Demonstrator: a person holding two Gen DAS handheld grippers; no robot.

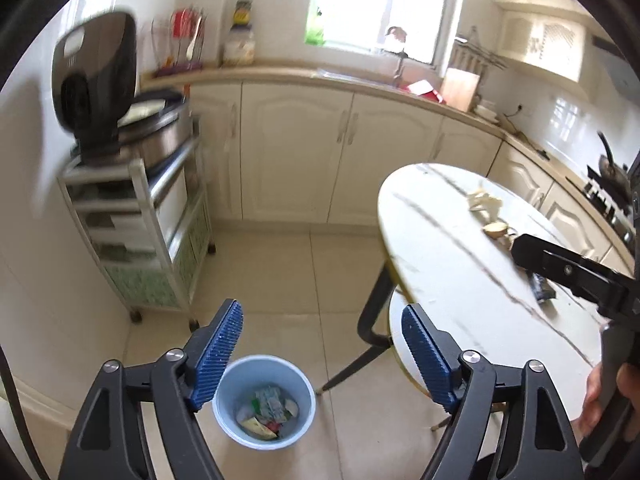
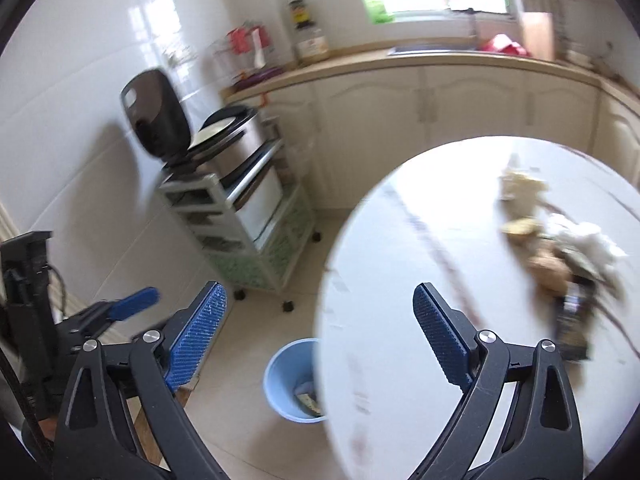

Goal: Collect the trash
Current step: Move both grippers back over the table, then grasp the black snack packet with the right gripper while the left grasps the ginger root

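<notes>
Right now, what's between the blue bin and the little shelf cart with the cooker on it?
Just bare floor tiles. The left wrist view shows the blue bin standing apart from the shelf cart, with nothing lying on the tiles between them.

Rice cooker (image 1: 96, 80) atop trolley (image 1: 136, 240); cream cabinets (image 1: 296, 148)

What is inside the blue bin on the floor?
The blue bin holds crumpled wrappers and scraps, seen from the left wrist. The right wrist view shows little: the round table covers part of it.
</notes>
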